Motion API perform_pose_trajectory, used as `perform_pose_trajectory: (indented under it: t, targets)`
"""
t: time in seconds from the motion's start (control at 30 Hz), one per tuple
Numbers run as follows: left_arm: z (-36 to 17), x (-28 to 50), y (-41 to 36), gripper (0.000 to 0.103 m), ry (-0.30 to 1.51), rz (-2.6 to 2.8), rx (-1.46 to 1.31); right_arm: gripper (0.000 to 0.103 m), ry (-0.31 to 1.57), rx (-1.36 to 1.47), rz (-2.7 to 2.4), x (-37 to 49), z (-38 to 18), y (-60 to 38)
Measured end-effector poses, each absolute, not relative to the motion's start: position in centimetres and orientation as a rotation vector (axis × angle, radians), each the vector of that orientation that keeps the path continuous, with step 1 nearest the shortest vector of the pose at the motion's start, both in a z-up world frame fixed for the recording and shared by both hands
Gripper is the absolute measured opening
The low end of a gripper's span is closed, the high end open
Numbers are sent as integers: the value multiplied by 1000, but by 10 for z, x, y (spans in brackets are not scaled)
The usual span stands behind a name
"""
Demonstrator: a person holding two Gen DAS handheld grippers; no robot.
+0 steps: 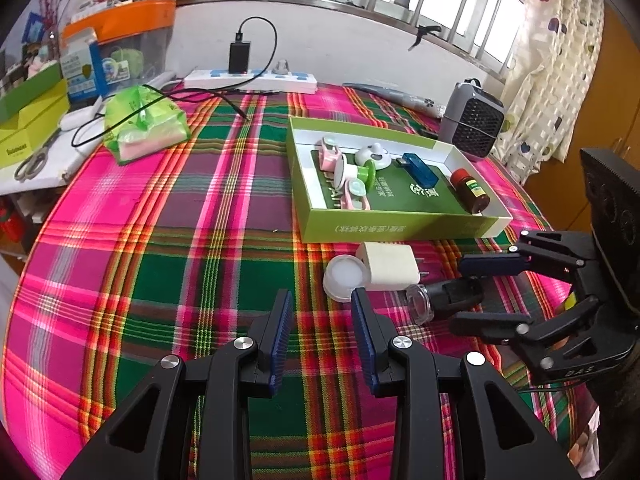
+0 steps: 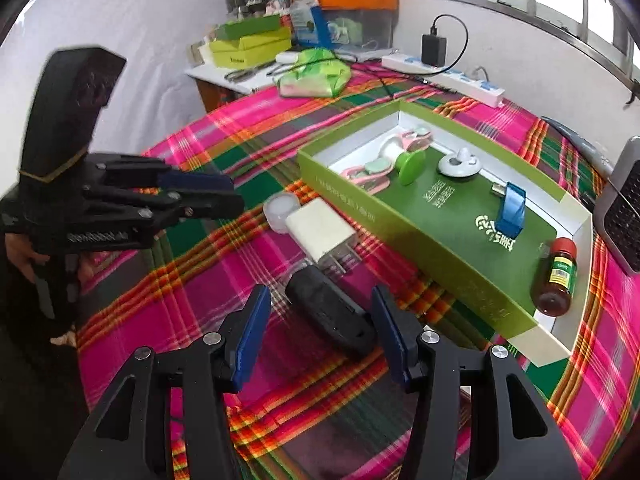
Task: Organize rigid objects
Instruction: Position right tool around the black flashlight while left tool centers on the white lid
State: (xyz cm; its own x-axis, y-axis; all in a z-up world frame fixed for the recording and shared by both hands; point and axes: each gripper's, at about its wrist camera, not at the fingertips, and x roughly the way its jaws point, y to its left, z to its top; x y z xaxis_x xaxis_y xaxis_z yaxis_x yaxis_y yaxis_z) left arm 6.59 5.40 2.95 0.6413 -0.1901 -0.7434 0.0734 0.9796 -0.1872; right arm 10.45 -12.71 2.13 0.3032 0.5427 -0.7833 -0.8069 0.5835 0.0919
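Observation:
A green box (image 1: 400,229) (image 2: 400,216) on the plaid table holds pink clips, a green-and-white suction hook (image 1: 356,170), a white round piece, a blue USB stick (image 1: 420,168) and a brown bottle (image 1: 470,192) (image 2: 556,276). In front of it lie a white cap (image 1: 345,276) (image 2: 283,206), a white charger plug (image 1: 390,266) (image 2: 320,234) and a black object with a clear cap (image 1: 444,300) (image 2: 330,314). My right gripper (image 2: 320,300) (image 1: 466,292) is open with its fingers on either side of the black object. My left gripper (image 1: 322,300) (image 2: 236,196) is open and empty, just left of the white cap.
A white power strip (image 1: 252,78) with a black charger and cable lies at the table's far edge. A green bag (image 1: 144,122) sits far left, beside yellow-green boxes, scissors and an orange-lidded bin. A grey heater (image 1: 472,120) stands behind the box on the right.

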Motion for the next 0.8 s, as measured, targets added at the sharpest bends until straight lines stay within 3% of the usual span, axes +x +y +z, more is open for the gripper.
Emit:
perform_pose_trajectory:
  t: [0.43,0.8]
  targets:
    - [28,67,54,29,865,-153,-151,53,875,-441,898,83,19,-123]
    - [30,69,48,29,865,-170,-135,53,926,-325,831,94,8,-124]
